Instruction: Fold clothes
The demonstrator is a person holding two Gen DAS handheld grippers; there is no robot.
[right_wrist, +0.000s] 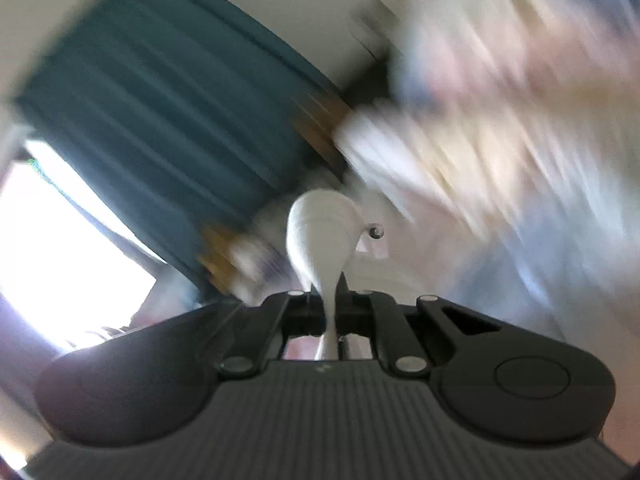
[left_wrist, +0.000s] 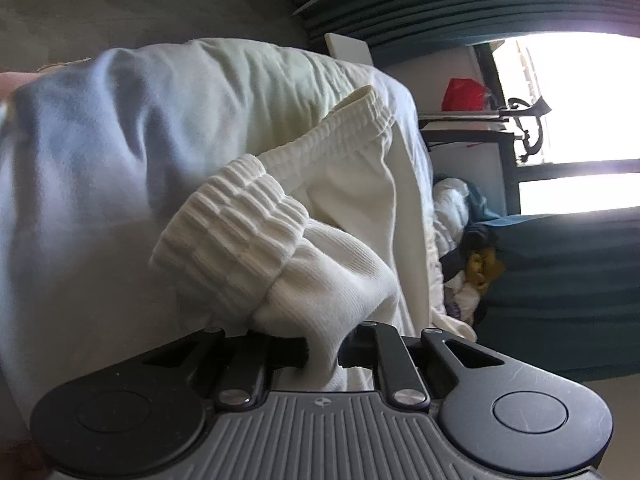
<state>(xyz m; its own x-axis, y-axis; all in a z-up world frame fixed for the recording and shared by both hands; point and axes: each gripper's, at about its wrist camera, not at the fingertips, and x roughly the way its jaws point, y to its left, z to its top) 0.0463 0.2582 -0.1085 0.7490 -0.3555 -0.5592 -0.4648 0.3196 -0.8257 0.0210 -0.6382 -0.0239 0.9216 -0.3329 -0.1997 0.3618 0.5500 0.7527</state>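
Item: white garment (left_wrist: 248, 184), held aloft. Left hand-held gripper (left_wrist: 323, 354) pinches fabric near a ribbed cuff (left_wrist: 236, 224); right hand-held gripper (right_wrist: 330, 312) clamps a bunched fold. I'd keep both grips level, cloth taut.

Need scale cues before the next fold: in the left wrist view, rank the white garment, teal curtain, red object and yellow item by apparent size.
1. white garment, though nearness inflates it
2. teal curtain
3. red object and yellow item: alike, unranked

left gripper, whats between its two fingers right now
A bunched fold of the white garment, just below its ribbed elastic cuff, sits pinched between the fingers of the left gripper. The left wrist view shows this clearly.
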